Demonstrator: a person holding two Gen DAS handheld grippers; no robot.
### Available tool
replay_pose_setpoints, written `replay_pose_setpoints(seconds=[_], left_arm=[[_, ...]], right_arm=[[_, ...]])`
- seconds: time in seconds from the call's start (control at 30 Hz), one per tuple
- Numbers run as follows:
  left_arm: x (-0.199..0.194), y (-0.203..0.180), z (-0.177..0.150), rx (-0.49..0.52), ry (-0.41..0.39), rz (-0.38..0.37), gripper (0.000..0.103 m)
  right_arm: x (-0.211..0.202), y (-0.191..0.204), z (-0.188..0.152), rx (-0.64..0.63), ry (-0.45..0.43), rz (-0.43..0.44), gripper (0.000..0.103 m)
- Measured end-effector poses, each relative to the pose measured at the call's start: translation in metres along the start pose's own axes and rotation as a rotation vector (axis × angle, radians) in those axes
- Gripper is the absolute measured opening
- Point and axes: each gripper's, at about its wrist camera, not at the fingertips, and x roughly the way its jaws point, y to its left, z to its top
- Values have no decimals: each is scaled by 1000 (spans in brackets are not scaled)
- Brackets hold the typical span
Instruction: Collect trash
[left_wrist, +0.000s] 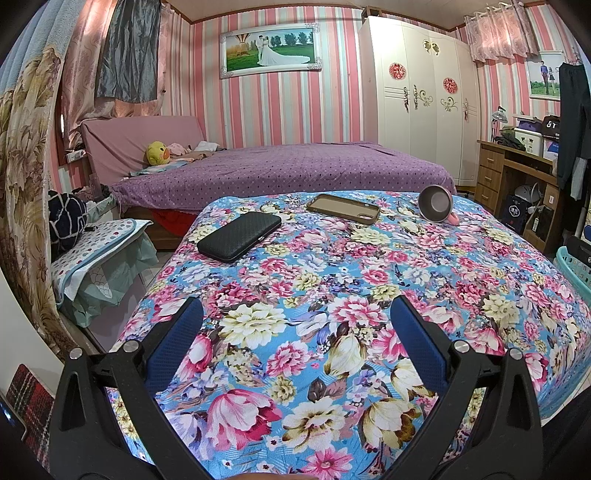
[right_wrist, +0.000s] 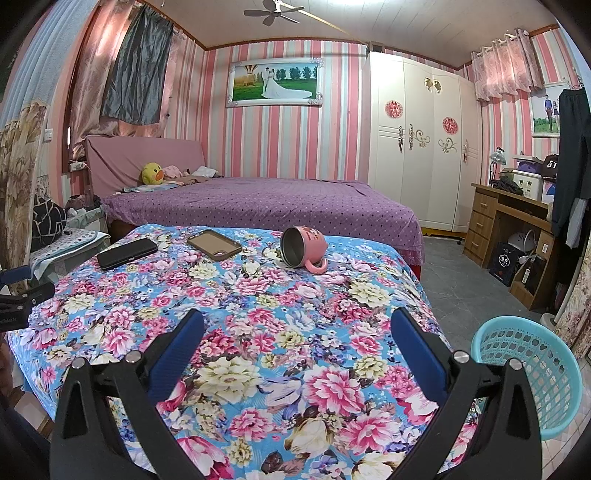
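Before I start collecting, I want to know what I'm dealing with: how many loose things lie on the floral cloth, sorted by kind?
Black case: 1
Brown phone case: 1
Pink mug, tipped on its side: 1
Total: 3
Both grippers, left gripper and right gripper, are open and hold nothing. A turquoise basket stands beside the floral cloth.

Pink cup tipped sideways, black case, seemingly phone case

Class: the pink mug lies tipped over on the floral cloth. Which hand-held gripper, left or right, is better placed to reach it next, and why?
Probably the right hand-held gripper. The pink mug lies almost straight ahead of its open jaws, with the blue basket beside it. From the left hand-held gripper, the mug sits far right.
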Motion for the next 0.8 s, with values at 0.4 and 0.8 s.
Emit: replay_pose_setpoints(seconds=[0.4, 0.8], left_arm=[[0, 0, 0, 0, -1, -3, 98], [5, 5, 1, -27, 25, 2, 98]], right_arm=[[0, 0, 0, 0, 2, 0, 99], [0, 0, -1, 0, 3, 0, 99]])
